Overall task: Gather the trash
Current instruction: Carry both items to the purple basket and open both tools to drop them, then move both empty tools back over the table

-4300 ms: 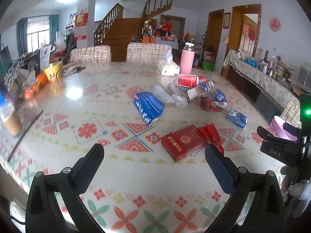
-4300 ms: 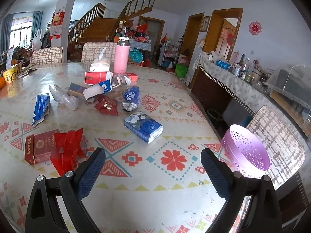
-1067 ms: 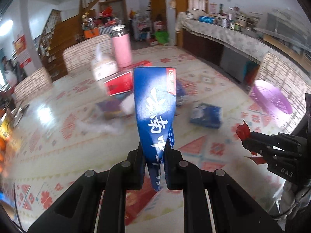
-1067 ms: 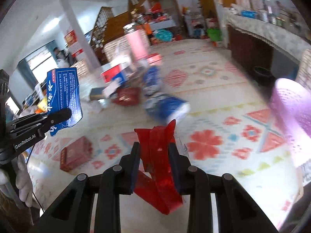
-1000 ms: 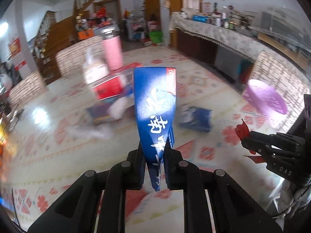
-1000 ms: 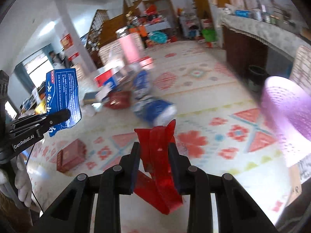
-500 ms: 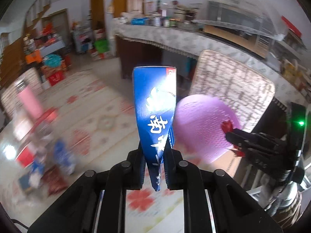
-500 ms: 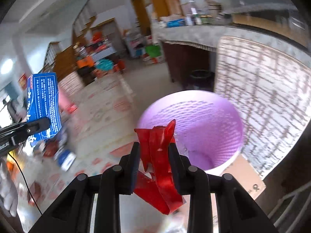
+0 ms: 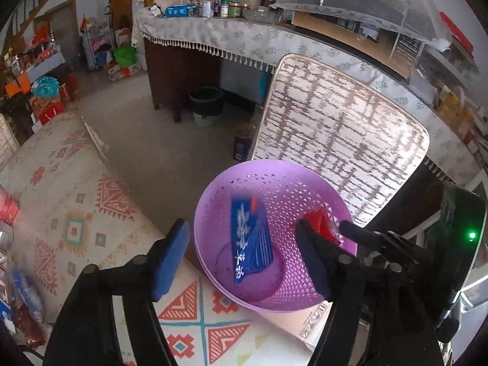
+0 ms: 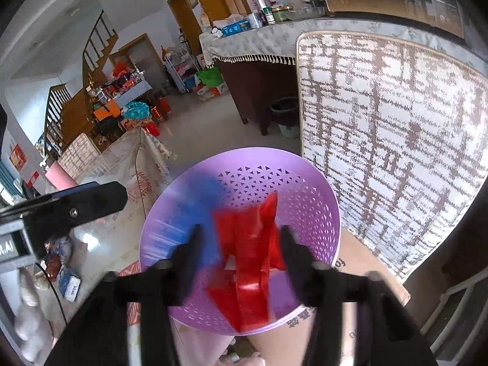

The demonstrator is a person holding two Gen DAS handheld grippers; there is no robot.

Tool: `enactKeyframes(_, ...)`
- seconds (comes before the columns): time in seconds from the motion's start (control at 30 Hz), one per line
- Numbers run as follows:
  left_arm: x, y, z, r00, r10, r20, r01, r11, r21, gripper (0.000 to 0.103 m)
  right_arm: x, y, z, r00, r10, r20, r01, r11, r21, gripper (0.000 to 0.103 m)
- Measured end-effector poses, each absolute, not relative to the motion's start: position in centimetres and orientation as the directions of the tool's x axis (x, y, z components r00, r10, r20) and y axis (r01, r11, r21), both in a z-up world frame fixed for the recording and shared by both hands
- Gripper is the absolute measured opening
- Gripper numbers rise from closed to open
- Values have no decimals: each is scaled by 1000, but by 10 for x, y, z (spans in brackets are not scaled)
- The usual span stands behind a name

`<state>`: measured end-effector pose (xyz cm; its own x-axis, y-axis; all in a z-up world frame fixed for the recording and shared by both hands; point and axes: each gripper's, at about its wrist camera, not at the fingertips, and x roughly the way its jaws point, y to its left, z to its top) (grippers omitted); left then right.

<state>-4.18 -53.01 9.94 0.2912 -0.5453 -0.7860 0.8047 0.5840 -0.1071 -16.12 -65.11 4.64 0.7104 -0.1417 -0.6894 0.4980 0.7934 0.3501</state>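
Observation:
A purple perforated bin (image 9: 283, 183) stands beside the patterned table, below both grippers. My left gripper (image 9: 241, 253) is open above it; the blue packet (image 9: 250, 238) is inside the bin, blurred by motion. My right gripper (image 10: 239, 253) is open over the bin (image 10: 305, 189); the red wrapper (image 10: 247, 259) is between its spread fingers, blurred, loose over the bin. The blue packet shows as a blur in the right wrist view (image 10: 186, 213). The right gripper also shows in the left wrist view (image 9: 360, 235) with red wrapper (image 9: 317, 219) at its tip.
A woven-pattern chair back (image 9: 335, 128) stands right behind the bin. The patterned tabletop (image 9: 76, 213) lies left, with more trash at its far left (image 9: 24, 299). A cardboard piece (image 10: 366, 259) lies under the bin. A sideboard with jars (image 9: 228, 30) is beyond.
Both grippers swung from the table to over the purple bin and opened. The blue packet left the left gripper and dropped in; the red wrapper is released from the right gripper's hold.

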Motion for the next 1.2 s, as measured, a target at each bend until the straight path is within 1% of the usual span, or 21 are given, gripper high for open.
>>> enactKeyframes(0.03, -42, -530, 98, 288, -543, -789, 807, 582, -105, 71, -164, -651, 46, 716, -144, -683, 500, 789, 357, 75)
enactKeyframes(0.2, -51, -516, 98, 351, -515, -782, 794, 606, -43, 71, -171, -648, 46, 722, -150, -675, 499, 789, 358, 75)
enactKeyframes(0.4, -69, -481, 109, 402, -517, -755, 781, 624, -12, 71, -175, -630, 50, 735, -137, -664, 476, 802, 361, 75)
enactKeyframes(0.77, -87, -383, 127, 464, -495, -735, 708, 706, -29, 72, -165, -571, 58, 747, -76, -660, 402, 843, 358, 75)
enactKeyframes(0.9, -95, -337, 126, 521, -454, -723, 661, 750, 5, 73, -155, -537, 61, 748, -36, -663, 345, 874, 341, 75)
enactKeyframes(0.97, -97, -321, 124, 546, -429, -720, 640, 768, 28, 76, -149, -518, 61, 744, -14, -668, 314, 889, 332, 75)
enactKeyframes(1.2, -100, -240, 109, 645, -293, -706, 514, 850, 117, 78, -125, -454, 54, 722, 71, -688, 207, 927, 313, 75)
